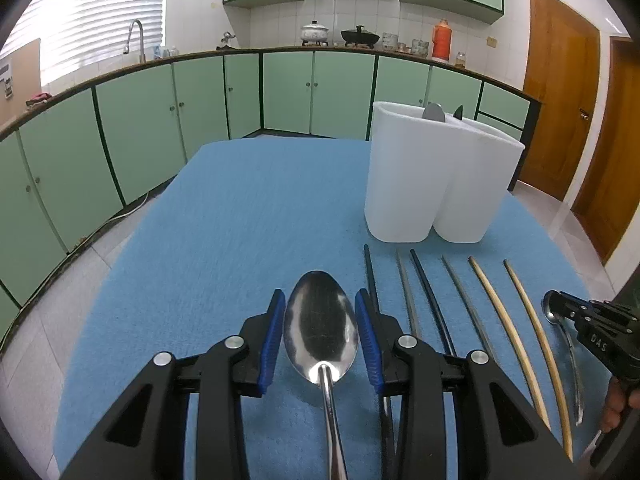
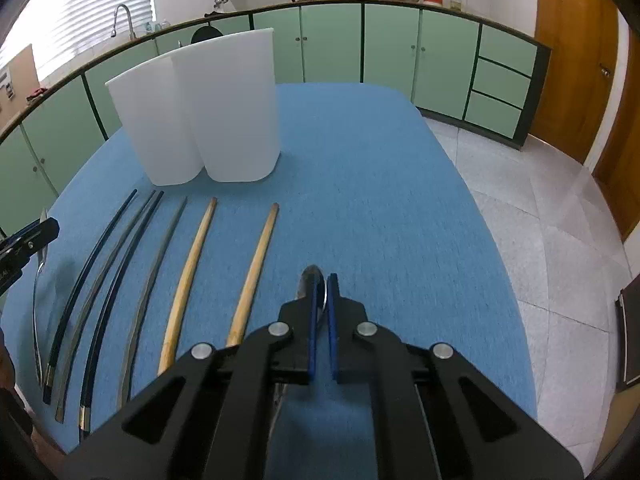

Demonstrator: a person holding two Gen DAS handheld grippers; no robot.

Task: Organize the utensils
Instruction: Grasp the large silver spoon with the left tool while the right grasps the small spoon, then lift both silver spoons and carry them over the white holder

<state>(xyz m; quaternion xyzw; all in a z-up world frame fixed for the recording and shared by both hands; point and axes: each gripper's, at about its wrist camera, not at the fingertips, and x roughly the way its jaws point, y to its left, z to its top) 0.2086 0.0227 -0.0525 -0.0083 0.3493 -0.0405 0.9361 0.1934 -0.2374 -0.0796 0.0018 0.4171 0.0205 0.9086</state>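
Left gripper [image 1: 320, 334]: jaws apart, straddling the large spoon [image 1: 320, 328] bowl, set to pinch it.
Right gripper [image 2: 322, 312]: clamped on a small spoon [image 2: 310, 280] near the table's [image 2: 360, 160] right edge.
Chopsticks [image 2: 188, 272]: lying paired between the spoons.
White holder [image 2: 200, 108]: far side, probably the destination.

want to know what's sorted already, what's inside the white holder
Above the white holder's rim, a grey spoon bowl and a dark pointed tip stick up. The opaque walls hide everything lower down.
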